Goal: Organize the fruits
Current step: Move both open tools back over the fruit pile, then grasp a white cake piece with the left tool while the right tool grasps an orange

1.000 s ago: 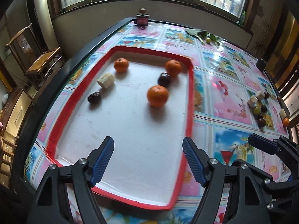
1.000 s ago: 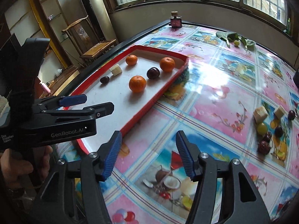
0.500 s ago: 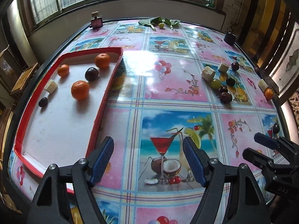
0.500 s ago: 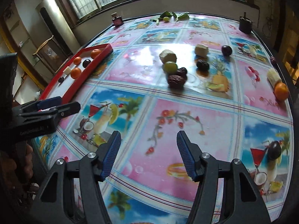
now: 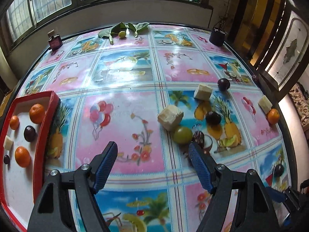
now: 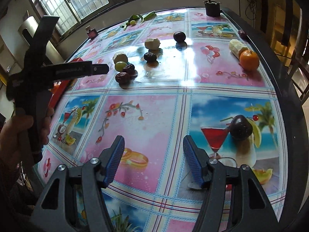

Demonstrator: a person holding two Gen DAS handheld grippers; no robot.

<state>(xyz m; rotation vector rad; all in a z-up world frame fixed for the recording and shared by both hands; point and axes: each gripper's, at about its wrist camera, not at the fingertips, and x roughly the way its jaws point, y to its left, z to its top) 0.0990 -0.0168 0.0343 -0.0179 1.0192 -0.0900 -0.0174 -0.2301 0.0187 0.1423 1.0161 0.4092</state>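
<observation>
A red-rimmed white tray (image 5: 49, 116) at the table's left holds oranges (image 5: 37, 113), a dark plum (image 5: 29, 133) and a pale banana piece (image 5: 8, 142). Loose fruit lies on the patterned tablecloth: pale chunks (image 5: 170, 117), a green fruit (image 5: 182, 135), dark dates (image 6: 122, 77), plums (image 6: 240, 127) and an orange (image 6: 249, 60). My left gripper (image 5: 152, 164) is open and empty, just short of the green fruit. My right gripper (image 6: 152, 160) is open and empty, left of the near plum. The left gripper's body (image 6: 58, 71) shows in the right wrist view.
Green leaves with a small fruit (image 5: 123, 31), a small dark bottle (image 5: 55, 42) and a dark pot (image 5: 217, 35) stand along the far edge below the windows. The table's dark rim (image 6: 289, 100) runs close on the right.
Both grippers have swung right, away from the tray and toward the loose fruit. The tray has slid to the left edge of the left wrist view. Both stay open.
</observation>
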